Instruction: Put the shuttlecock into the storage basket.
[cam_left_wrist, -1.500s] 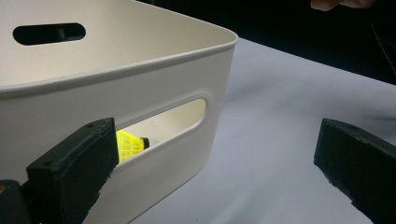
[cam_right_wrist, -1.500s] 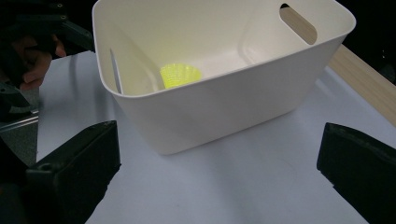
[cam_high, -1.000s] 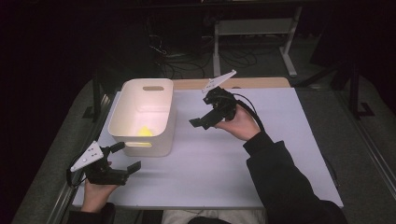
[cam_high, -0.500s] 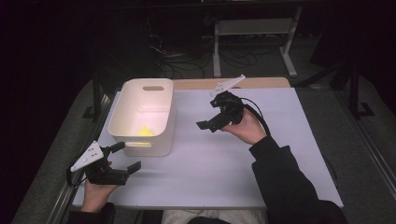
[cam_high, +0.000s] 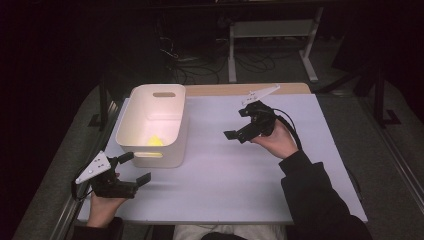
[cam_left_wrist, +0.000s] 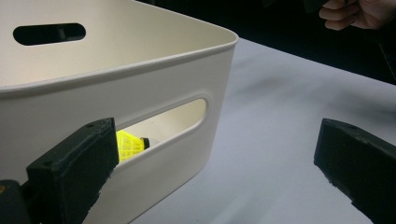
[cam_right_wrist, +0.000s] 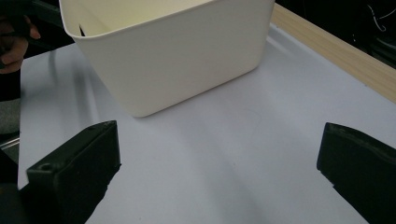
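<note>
A cream plastic bin (cam_high: 152, 125) sits toward the left of the pale worktop (cam_high: 235, 175), its long side running away from the person, and a small yellow object (cam_high: 154, 141) lies on its floor at the near end. In the left gripper view this yellow object (cam_left_wrist: 129, 145) shows through the near handle slot, ribbed like a shuttlecock skirt, though too little is visible to be sure. The left hand-held gripper (cam_high: 131, 170) rests low at the near left corner of the worktop, just beside the bin's near wall, its jaws spread wide and holding nothing; parked there, it looks ready to steady the bin rather than reach into it. The right hand-held gripper (cam_high: 239, 123) is held above the middle of the worktop, well apart from the bin, jaws also wide and empty, pointing toward the bin's right wall (cam_right_wrist: 177, 60). That raised, open pose suggests the yellow object is already dropped off and this hand is clear of the rim.
</note>
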